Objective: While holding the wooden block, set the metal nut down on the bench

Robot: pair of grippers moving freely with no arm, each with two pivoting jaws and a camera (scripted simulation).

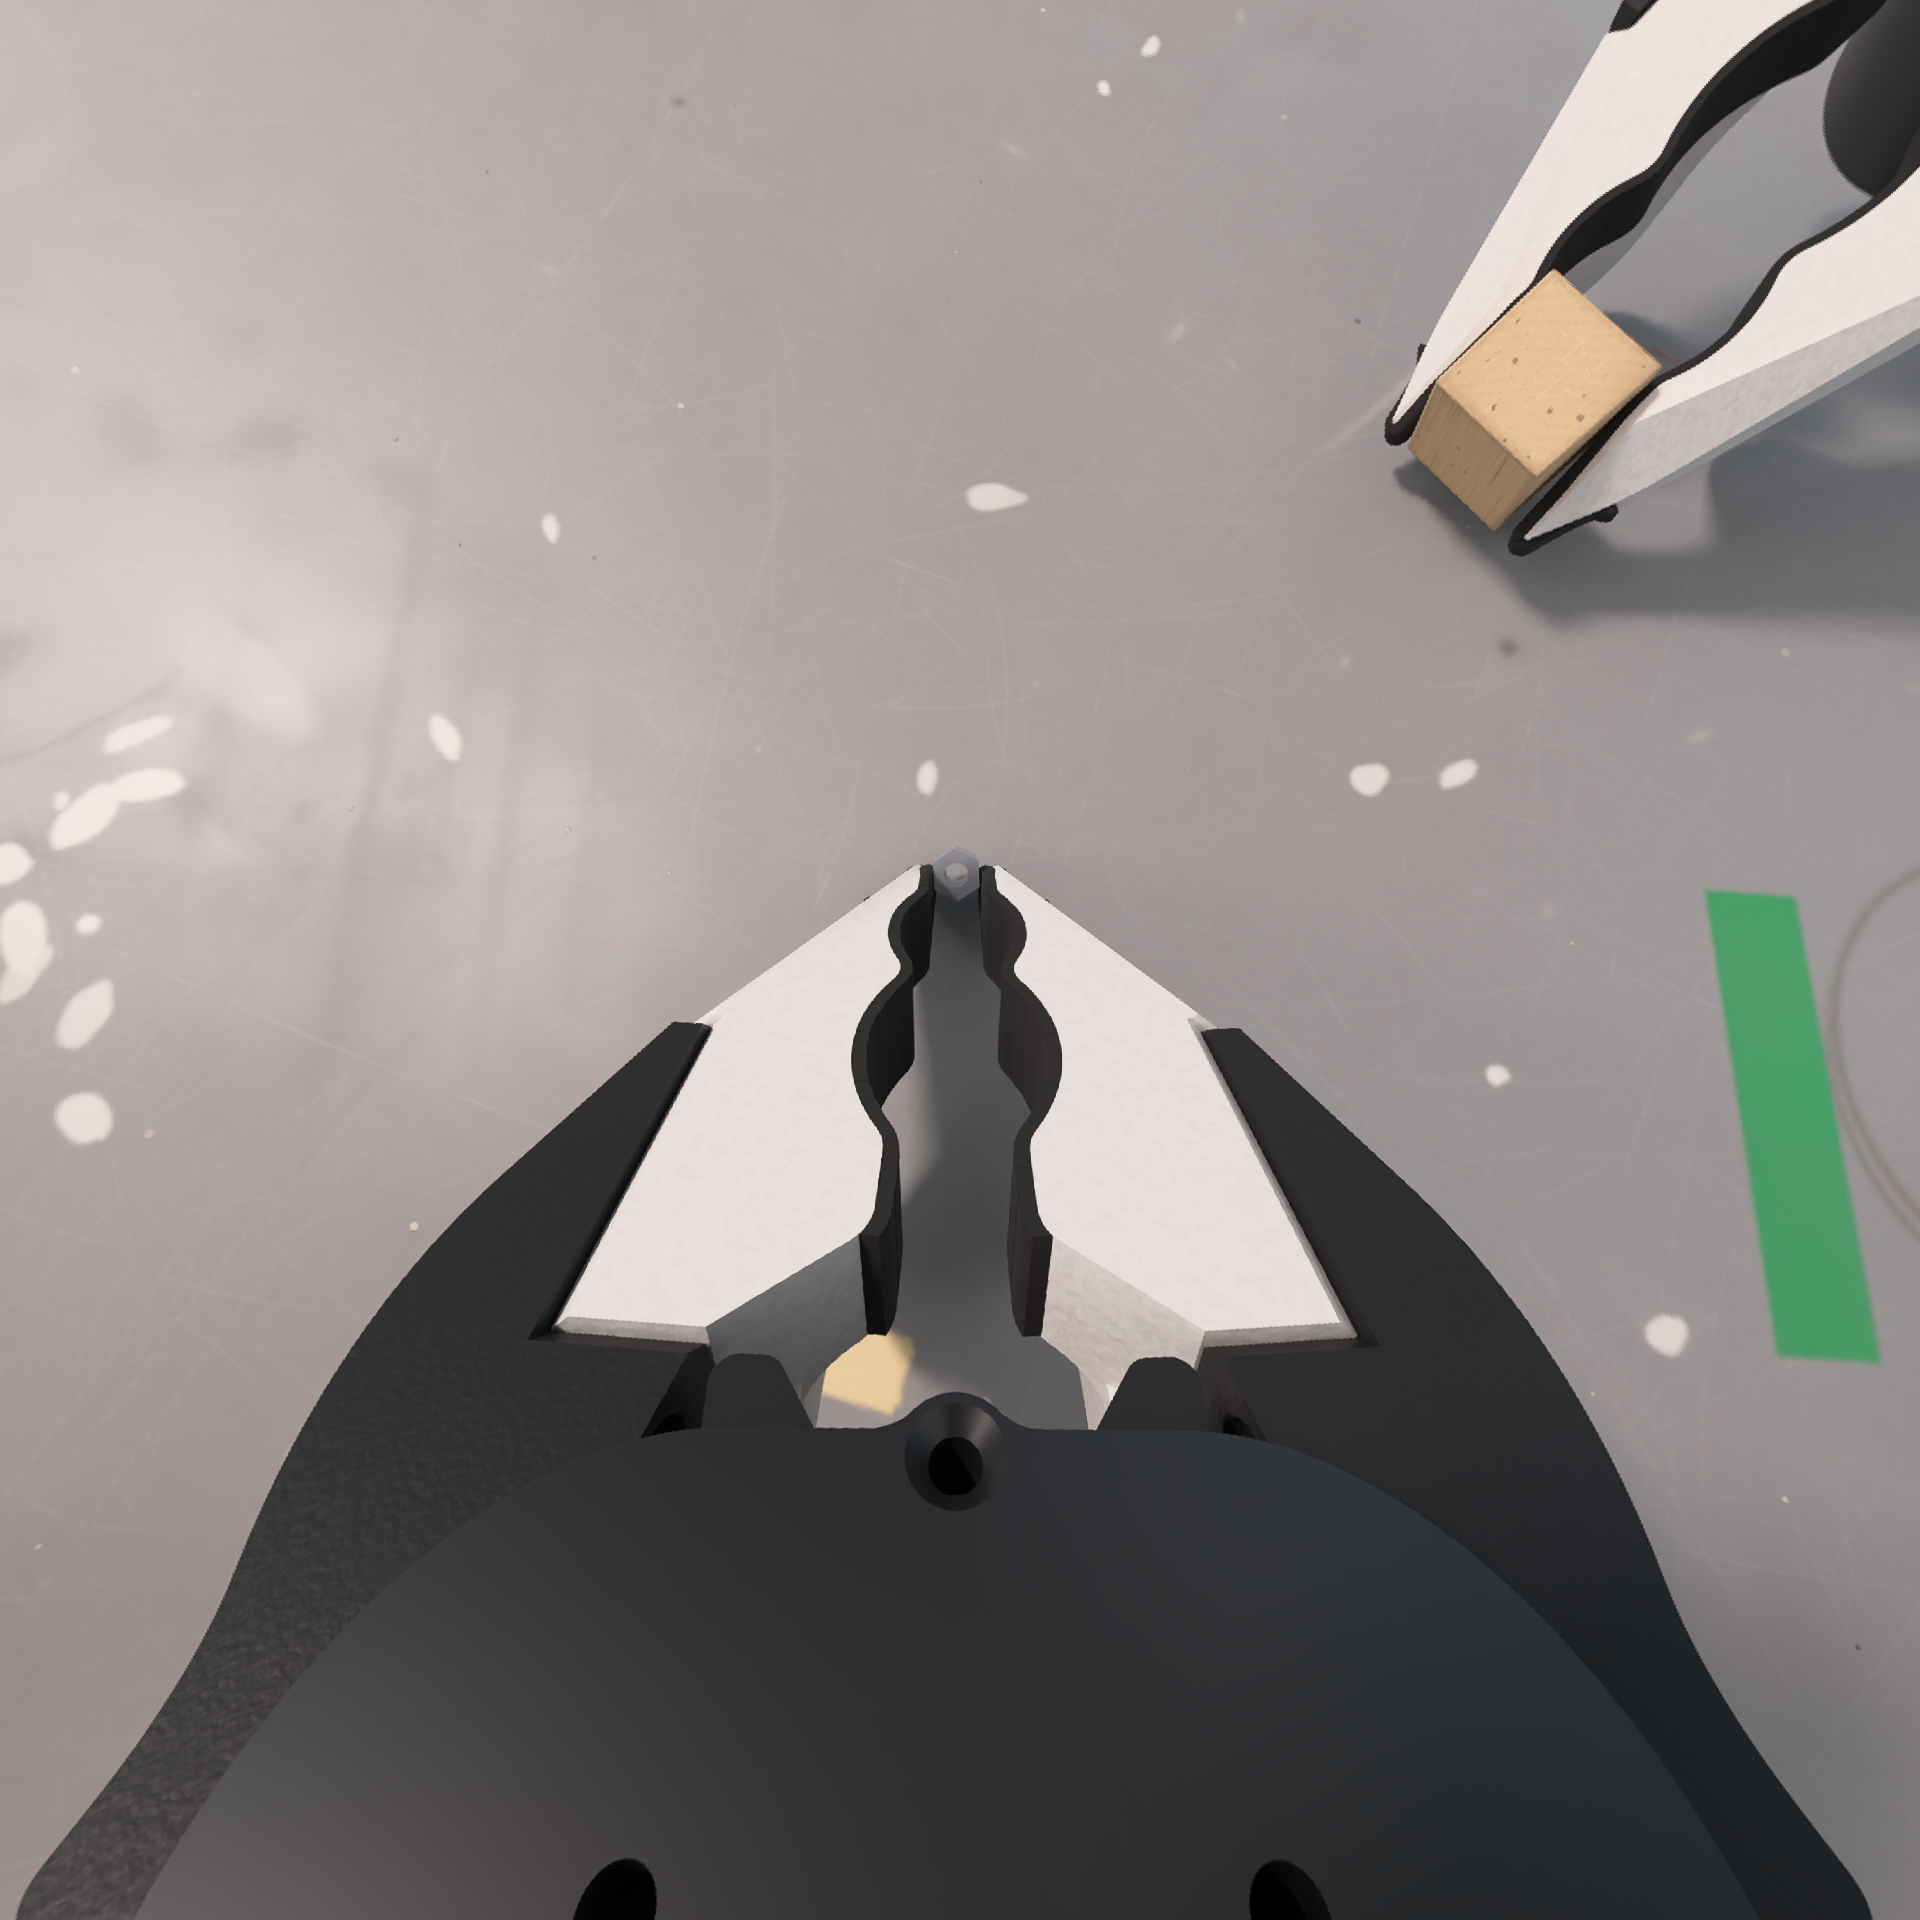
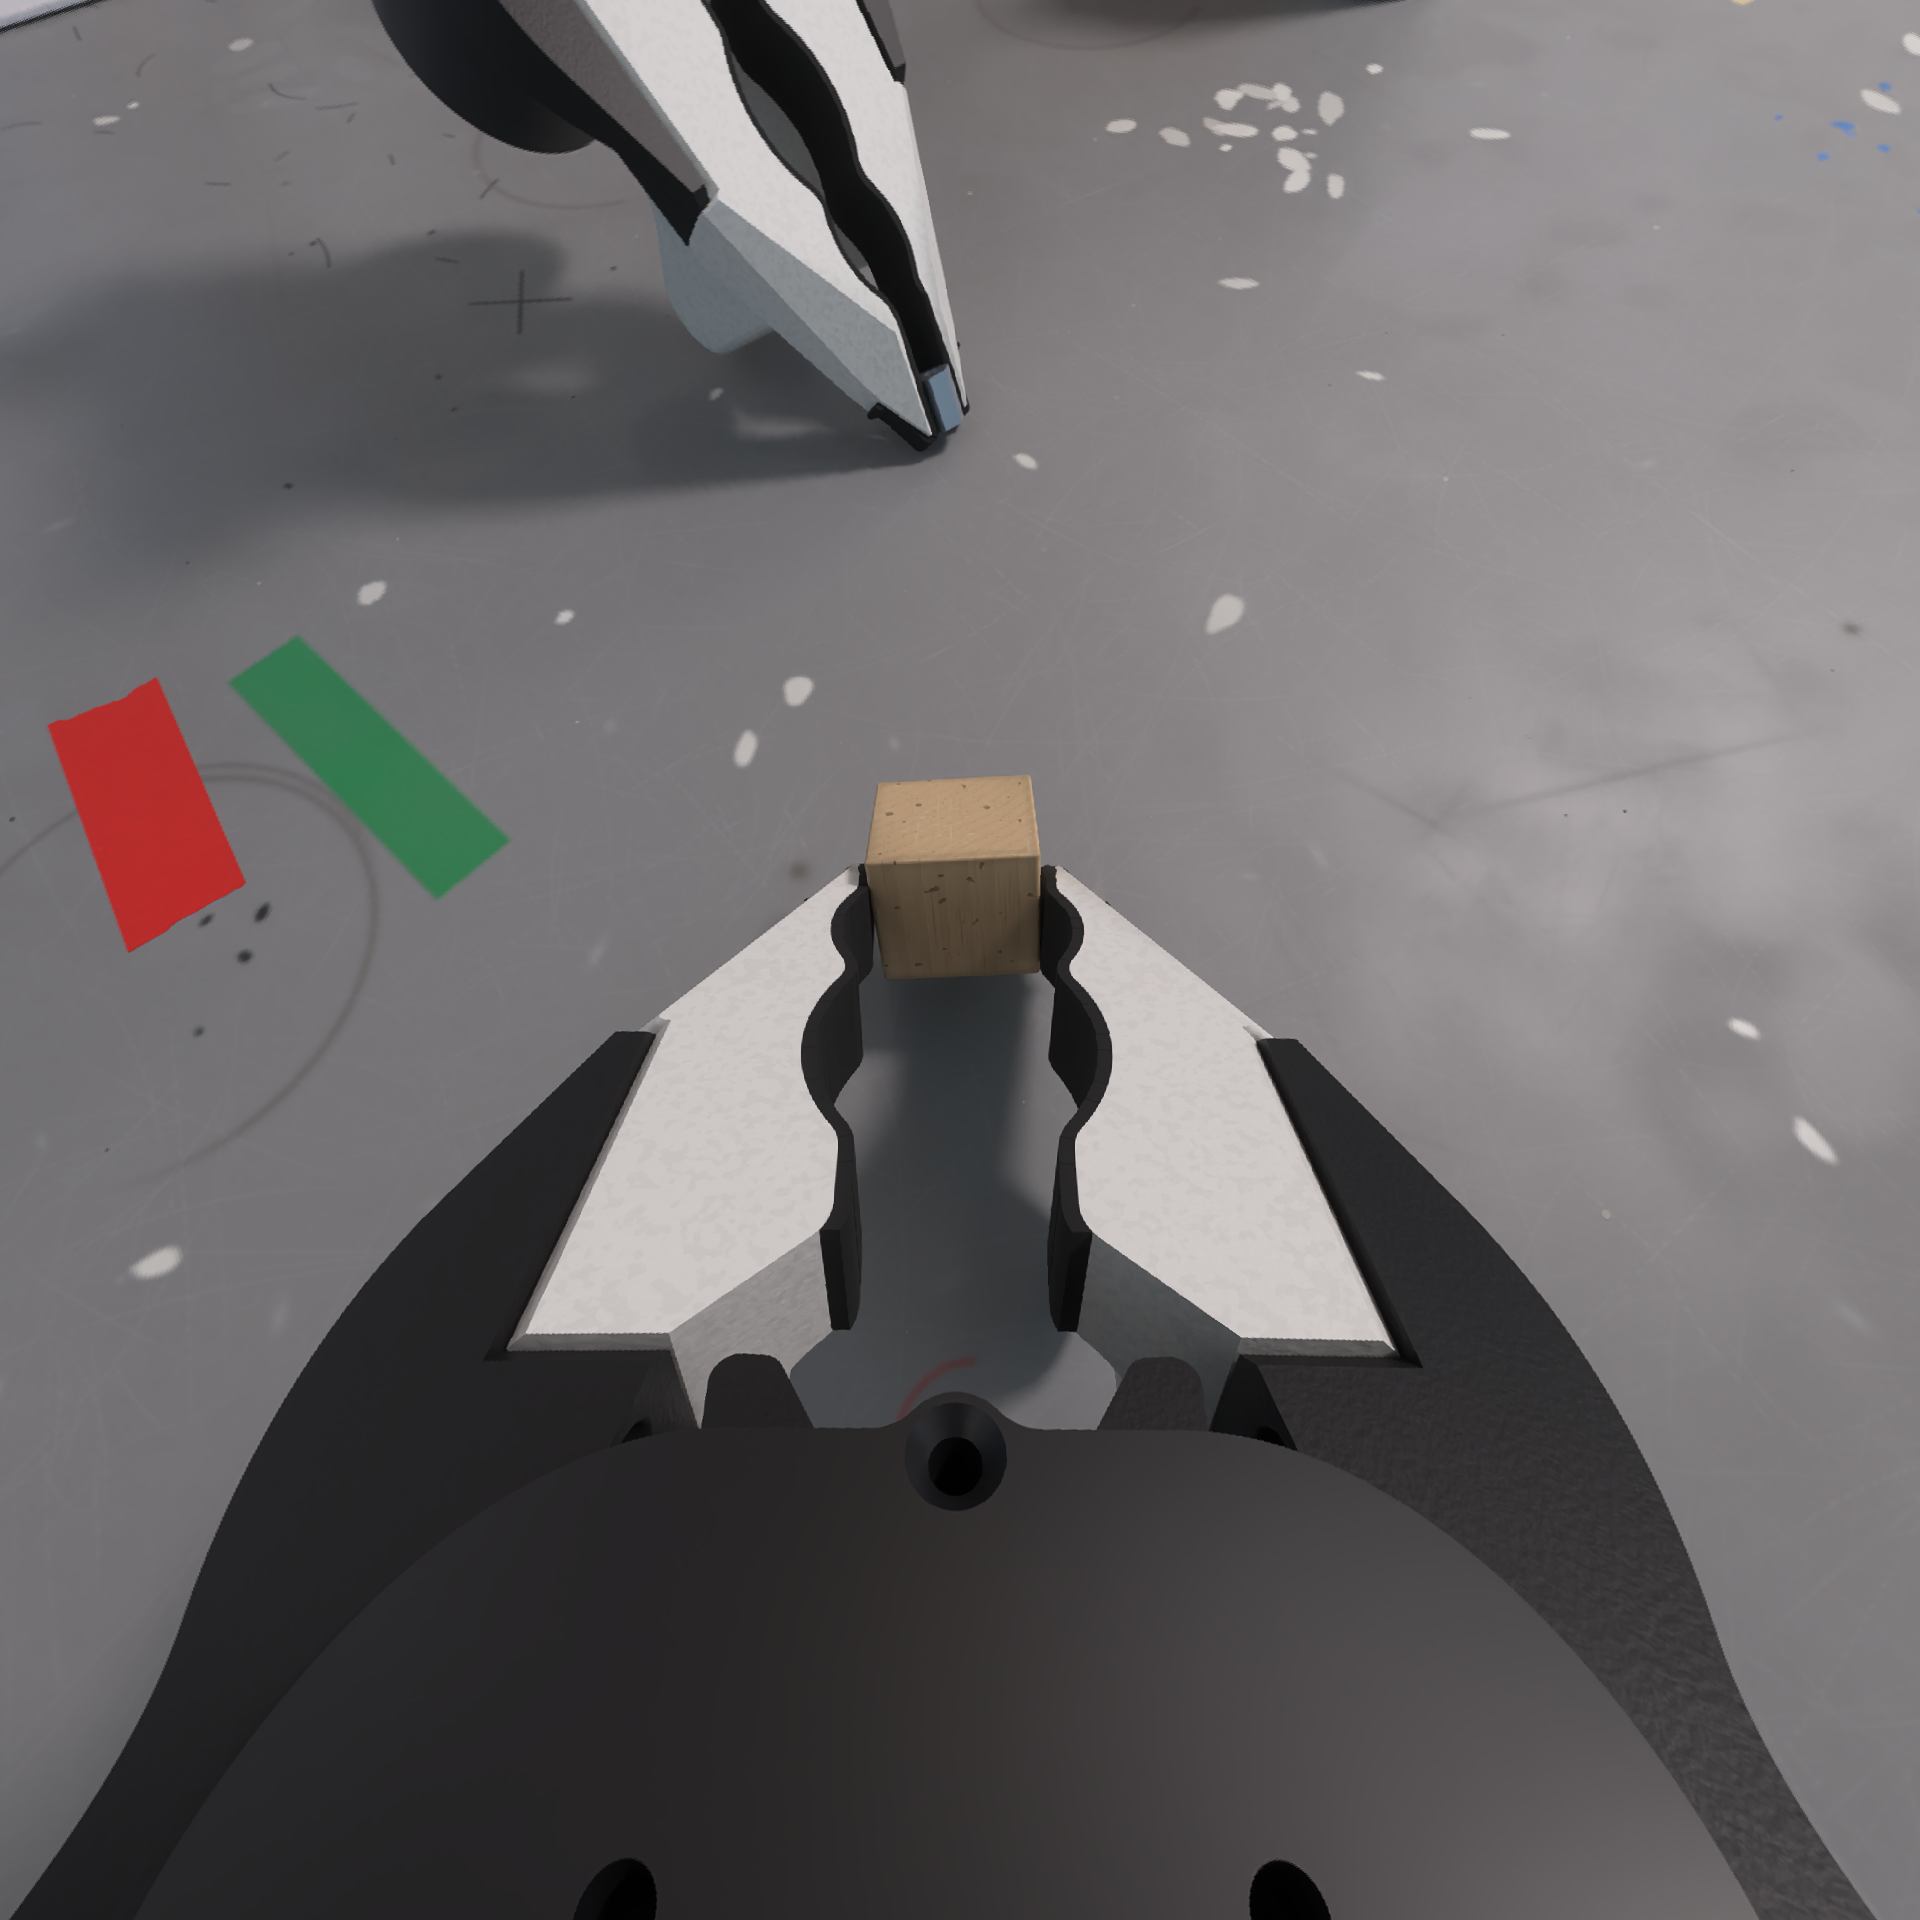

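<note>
My left gripper (image 1: 957,871) is shut on a small pale metal nut (image 1: 956,869), pinched at its very fingertips low over the grey bench (image 1: 623,416). In the right wrist view this gripper (image 2: 938,416) comes down from the top, its tips with the nut (image 2: 941,395) at or just above the bench surface. My right gripper (image 2: 954,883) is shut on a light wooden block (image 2: 953,878) held between its fingertips. In the left wrist view the right gripper (image 1: 1465,473) with the block (image 1: 1527,405) sits at the upper right, close over the bench.
A green tape strip (image 1: 1792,1127) lies on the bench right of my left gripper; it also shows in the right wrist view (image 2: 366,764) beside a red tape strip (image 2: 145,812). White paint flecks (image 2: 1273,130) and faint pencil circles (image 2: 312,987) mark the surface.
</note>
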